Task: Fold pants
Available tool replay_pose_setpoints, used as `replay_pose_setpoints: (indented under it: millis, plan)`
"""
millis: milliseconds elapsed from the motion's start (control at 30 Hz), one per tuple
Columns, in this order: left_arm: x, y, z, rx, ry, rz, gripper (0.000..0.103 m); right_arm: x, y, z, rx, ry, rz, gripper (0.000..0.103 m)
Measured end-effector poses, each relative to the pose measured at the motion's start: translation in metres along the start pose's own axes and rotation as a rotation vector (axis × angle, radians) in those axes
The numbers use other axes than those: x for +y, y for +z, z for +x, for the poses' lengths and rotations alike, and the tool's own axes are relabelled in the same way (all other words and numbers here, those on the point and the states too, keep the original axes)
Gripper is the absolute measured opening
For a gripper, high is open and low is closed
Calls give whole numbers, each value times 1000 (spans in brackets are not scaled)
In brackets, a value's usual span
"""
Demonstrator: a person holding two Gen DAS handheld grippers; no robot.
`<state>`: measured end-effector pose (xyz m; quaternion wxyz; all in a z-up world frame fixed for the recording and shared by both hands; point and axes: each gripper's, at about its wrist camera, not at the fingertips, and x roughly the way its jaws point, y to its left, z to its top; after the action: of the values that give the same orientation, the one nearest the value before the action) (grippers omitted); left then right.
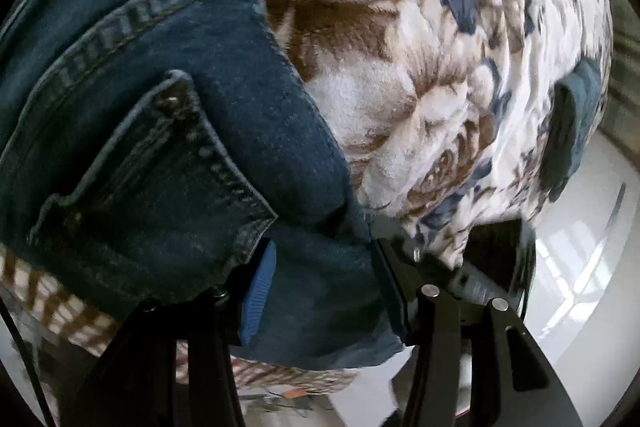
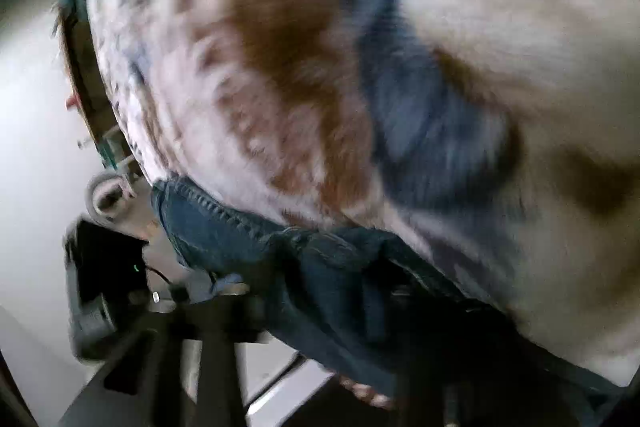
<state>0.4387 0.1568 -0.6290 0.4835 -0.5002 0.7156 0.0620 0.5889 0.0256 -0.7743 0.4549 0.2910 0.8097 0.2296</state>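
Note:
Dark blue jeans (image 1: pixel 160 107) lie on a floral blanket (image 1: pixel 420 87), and a stitched back pocket (image 1: pixel 152 187) faces the left wrist camera. My left gripper (image 1: pixel 324 291) is shut on a thick fold of the denim, which bulges between the blue-padded finger (image 1: pixel 260 287) and the black finger (image 1: pixel 390 287). In the blurred right wrist view, a seamed edge of the jeans (image 2: pixel 224 227) runs down between the dark fingers of my right gripper (image 2: pixel 320 307). That gripper is shut on the denim, which looks sharp against the smeared blanket (image 2: pixel 500 27).
The brown, white and blue blanket covers a bed whose edge drops to a pale glossy floor (image 1: pixel 580 267). A dark blue-green cloth item (image 1: pixel 576 123) lies at the blanket's right edge. A black device with a green light (image 2: pixel 108 267) sits close on the left of the right gripper.

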Motion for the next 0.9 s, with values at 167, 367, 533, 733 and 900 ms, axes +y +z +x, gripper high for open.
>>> replay_pose_setpoints:
  millis: [167,367,533,733,900]
  plan:
    - [2,0,-8,28,-66,-79,57,35,-64,-24,-153,-14,-199,18]
    - [-3,14,11,31,66,-49,57,67,-119,-13,-203,-104,-394,17]
    - [-9,17,25,3,215,33,29,68,-128,1,-183,-127,-421,17]
    - [-18,-4,8,-58,231,154,16,52,-117,-3,-165,-53,-332,18]
    - [-9,-12,-5,-49,179,130,15,21,-96,3,-109,137,-115,52]
